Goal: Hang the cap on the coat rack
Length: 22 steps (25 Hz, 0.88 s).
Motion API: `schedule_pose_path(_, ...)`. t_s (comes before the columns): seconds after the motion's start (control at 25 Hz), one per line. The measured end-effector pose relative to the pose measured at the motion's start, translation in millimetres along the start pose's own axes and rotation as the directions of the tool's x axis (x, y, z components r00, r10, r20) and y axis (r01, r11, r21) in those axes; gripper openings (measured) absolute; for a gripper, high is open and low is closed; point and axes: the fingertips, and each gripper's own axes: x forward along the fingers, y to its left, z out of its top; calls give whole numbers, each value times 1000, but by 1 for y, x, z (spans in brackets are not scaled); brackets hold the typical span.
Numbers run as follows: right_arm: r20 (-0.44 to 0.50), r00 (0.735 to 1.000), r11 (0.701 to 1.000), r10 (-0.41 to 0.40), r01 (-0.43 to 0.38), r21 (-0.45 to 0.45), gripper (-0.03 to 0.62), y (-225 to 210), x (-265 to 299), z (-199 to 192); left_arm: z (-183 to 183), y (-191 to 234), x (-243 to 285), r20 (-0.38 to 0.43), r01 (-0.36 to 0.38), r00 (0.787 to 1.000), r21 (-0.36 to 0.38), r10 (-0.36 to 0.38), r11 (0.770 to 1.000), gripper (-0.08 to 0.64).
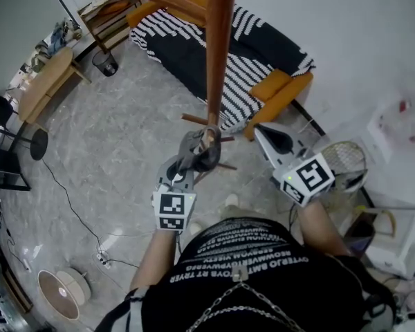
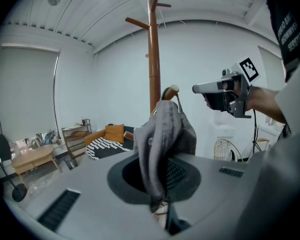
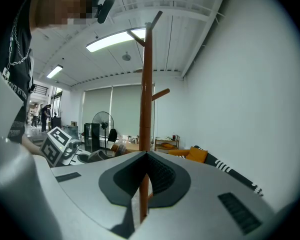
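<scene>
The brown wooden coat rack (image 1: 218, 40) rises just ahead of me, and its pole and upper pegs (image 2: 153, 49) show in the left gripper view. My left gripper (image 1: 194, 159) is shut on a crumpled grey cap (image 2: 165, 131), held up against a short lower peg (image 2: 171, 90). Whether the cap is hooked on that peg I cannot tell. In the head view the cap (image 1: 204, 151) sits beside the pole. To its right my right gripper (image 1: 259, 131) is shut and holds nothing. It points at the pole (image 3: 146, 94).
A black-and-white striped sofa (image 1: 242, 54) with orange cushions stands behind the rack. At left are a wooden table (image 1: 45, 81), a shelf (image 1: 111, 9) and a cable on the marble floor. A round fan (image 1: 59, 292) lies at lower left, and a wire fan (image 1: 346, 161) is at right.
</scene>
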Motion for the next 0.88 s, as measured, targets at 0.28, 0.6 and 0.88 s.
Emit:
schedule_pose_path(0.28,18,1000,1000,5,-5,-8,2,21,-5,6,-10,-13,-10,-2,41,999,26,-41,999,145)
schedule_pose_path(0.6,46,999,1000,-17,17,-4,2,59,-17,17,6,-7,-59,56,71,996,55,-74,996,183)
schedule_pose_path(0.88,79,996,999,-42,43,-4,3,95,-32,24,35,19,-115,153,10,988,79,-22,997,33)
